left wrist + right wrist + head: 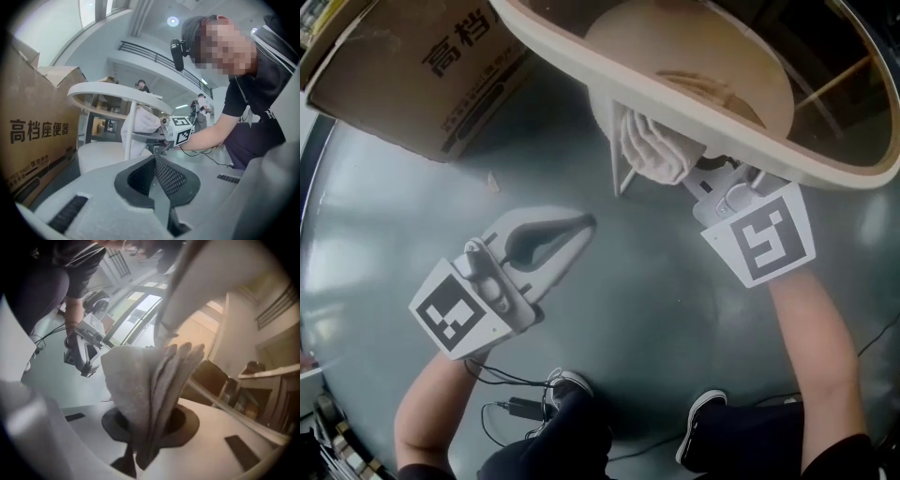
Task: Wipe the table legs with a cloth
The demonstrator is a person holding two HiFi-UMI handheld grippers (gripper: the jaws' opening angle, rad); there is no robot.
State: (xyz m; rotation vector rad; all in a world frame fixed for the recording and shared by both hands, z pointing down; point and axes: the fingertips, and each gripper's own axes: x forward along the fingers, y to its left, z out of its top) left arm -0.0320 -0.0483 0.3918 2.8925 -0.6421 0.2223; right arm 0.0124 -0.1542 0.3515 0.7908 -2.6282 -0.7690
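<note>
A white folded cloth [652, 148] is pressed against the thin white table leg [619, 155] under the round cream-rimmed table [581, 58]. My right gripper [684, 173] is shut on the cloth [140, 385], which stands up from between its jaws beside the leg [187, 287]. My left gripper [579, 227] hovers over the grey floor to the left of the leg, shut and holding nothing. In the left gripper view its closed jaws [154, 161] point at the leg [131, 131] and the cloth [143, 124].
A big cardboard box [422, 66] with printed characters lies at the upper left. A round beige stool [703, 56] stands under the table. The person's shoes [703, 422] and cables [520, 408] are on the floor near the bottom. Other people stand far off.
</note>
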